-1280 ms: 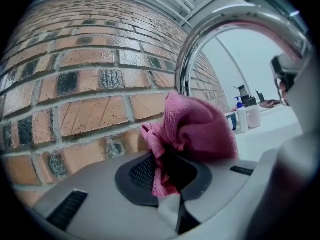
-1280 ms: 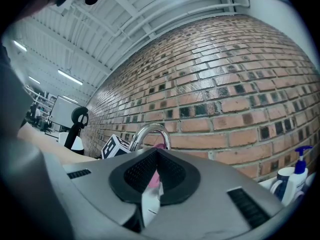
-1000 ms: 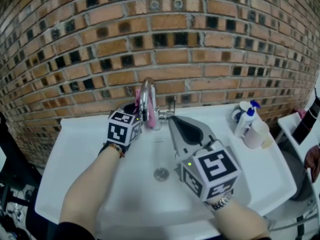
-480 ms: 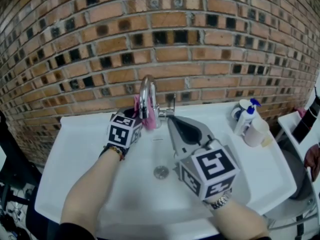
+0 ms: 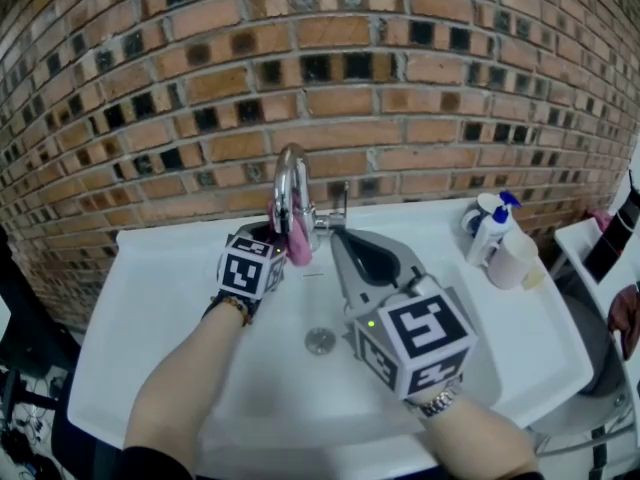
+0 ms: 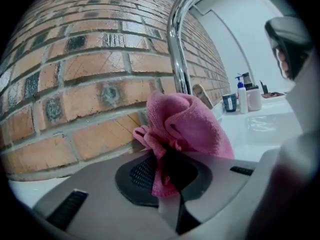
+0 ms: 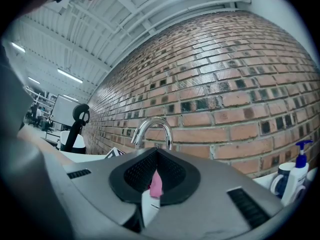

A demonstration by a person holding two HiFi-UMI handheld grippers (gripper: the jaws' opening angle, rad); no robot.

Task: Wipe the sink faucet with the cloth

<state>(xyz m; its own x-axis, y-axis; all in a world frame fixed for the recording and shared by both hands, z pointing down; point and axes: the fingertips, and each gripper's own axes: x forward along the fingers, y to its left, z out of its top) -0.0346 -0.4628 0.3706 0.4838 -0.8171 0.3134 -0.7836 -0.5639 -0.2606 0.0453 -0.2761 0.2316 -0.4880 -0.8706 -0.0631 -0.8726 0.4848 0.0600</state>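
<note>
A chrome faucet point(image 5: 289, 183) curves up from the back of the white sink point(image 5: 160, 298). My left gripper point(image 5: 282, 240) is shut on a bunched pink cloth point(image 5: 298, 240), which rests against the lower part of the faucet's neck on its left side. In the left gripper view the cloth point(image 6: 186, 126) bulges out of the left gripper point(image 6: 167, 170), with the faucet point(image 6: 176, 49) right behind it. My right gripper point(image 5: 340, 238) hovers over the basin just right of the faucet, shut and empty. In its own view the right gripper point(image 7: 155, 184) points at the faucet point(image 7: 151, 128).
A brick wall point(image 5: 400, 88) stands directly behind the sink. A blue-topped spray bottle point(image 5: 492, 230) and a white cup point(image 5: 514, 264) sit on the sink's right rim. The drain point(image 5: 320, 341) lies in the basin below the spout. A small lever point(image 5: 341, 204) stands right of the faucet.
My left gripper has slid the pink cloth down the faucet's neck toward its base. The right gripper has stayed where it was.
</note>
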